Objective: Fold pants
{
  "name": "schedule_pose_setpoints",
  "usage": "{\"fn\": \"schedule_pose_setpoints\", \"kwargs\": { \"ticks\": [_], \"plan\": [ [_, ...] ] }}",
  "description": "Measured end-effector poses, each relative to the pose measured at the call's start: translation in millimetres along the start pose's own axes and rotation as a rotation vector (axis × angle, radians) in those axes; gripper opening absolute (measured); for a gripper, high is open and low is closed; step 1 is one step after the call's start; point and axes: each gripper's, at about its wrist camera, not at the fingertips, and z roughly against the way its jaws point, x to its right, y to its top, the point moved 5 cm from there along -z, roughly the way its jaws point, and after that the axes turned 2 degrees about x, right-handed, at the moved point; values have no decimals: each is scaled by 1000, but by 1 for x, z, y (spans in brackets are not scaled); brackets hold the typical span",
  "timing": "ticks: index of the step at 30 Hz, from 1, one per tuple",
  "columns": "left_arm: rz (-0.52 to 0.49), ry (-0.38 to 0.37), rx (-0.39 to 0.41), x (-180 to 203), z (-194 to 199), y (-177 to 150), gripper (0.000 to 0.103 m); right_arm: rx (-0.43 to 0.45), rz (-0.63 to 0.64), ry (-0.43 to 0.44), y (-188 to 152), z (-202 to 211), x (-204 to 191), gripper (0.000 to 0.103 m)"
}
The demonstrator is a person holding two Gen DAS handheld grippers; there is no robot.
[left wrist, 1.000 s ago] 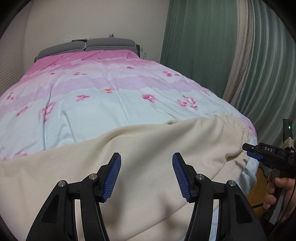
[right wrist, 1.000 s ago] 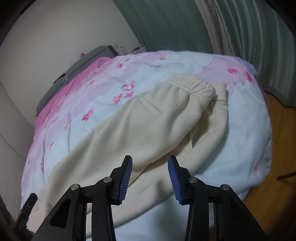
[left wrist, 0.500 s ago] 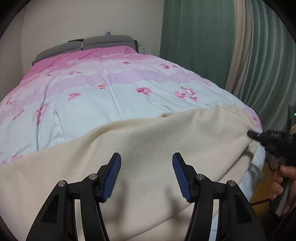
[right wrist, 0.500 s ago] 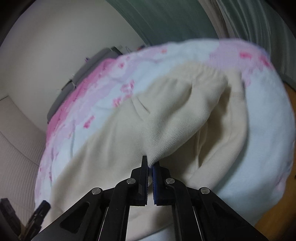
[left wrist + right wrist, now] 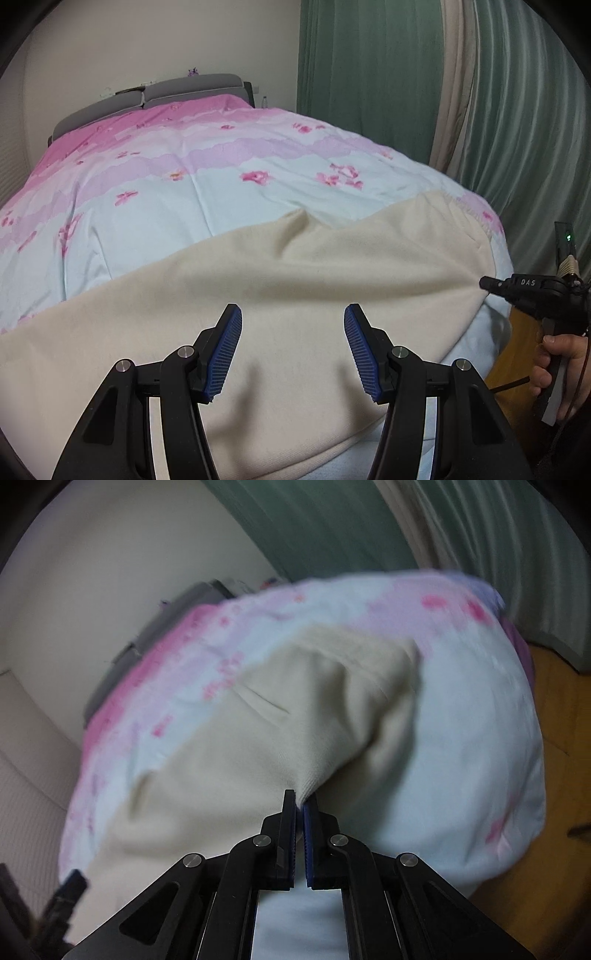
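We held both grippers over a bed (image 5: 155,229) that filled most of the left wrist view, its quilt pale blue near us and shading through lilac to pink toward the top of the frame, with pink flower prints scattered across it. A grey headboard (image 5: 147,98) ran along the upper left, against a plain cream wall (image 5: 147,40). Green pleated curtains (image 5: 369,92) hung down the upper right, with a beige strip between them. Wooden floor (image 5: 554,738) showed at the right edge of the right wrist view.

The cream pants (image 5: 295,277) lay across the lower half of the frame on the near part of the quilt. Our left gripper (image 5: 293,350) hovered above them with its blue pads spread wide, holding nothing. Our right gripper (image 5: 300,805) had its jaws pressed together on a bunched edge of the pants (image 5: 295,720), pulling the cloth up into a peak; that view was blurred. In the left wrist view it (image 5: 487,283) appeared at the right edge.
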Motion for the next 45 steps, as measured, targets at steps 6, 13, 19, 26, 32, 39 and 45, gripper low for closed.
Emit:
{"fn": "schedule_pose_setpoints", "kwargs": {
  "ticks": [6,13,19,26,32,39,45],
  "plan": [
    [-9,-12,-9,10,-4,0,57,-33,-53,58,-5,-9,14,18],
    [-26,-59,23,41,-13,26,57,121,-19,-39,53,19,28,53],
    [-22,-79,33,62,-25,42,57,68,-60,-17,93,-12,45,34],
    [-30,-81,16,69,-34,42,57,-32,-147,-18,95,-53,62,32],
    [-32,-82,9,71,-38,41,57,12,-177,-53,101,-45,79,32],
    [-45,-83,6,79,-39,41,57,-11,-152,42,102,-64,78,29],
    [-52,-102,19,90,-39,50,57,52,-114,51,120,-40,77,8]
  ]
}}
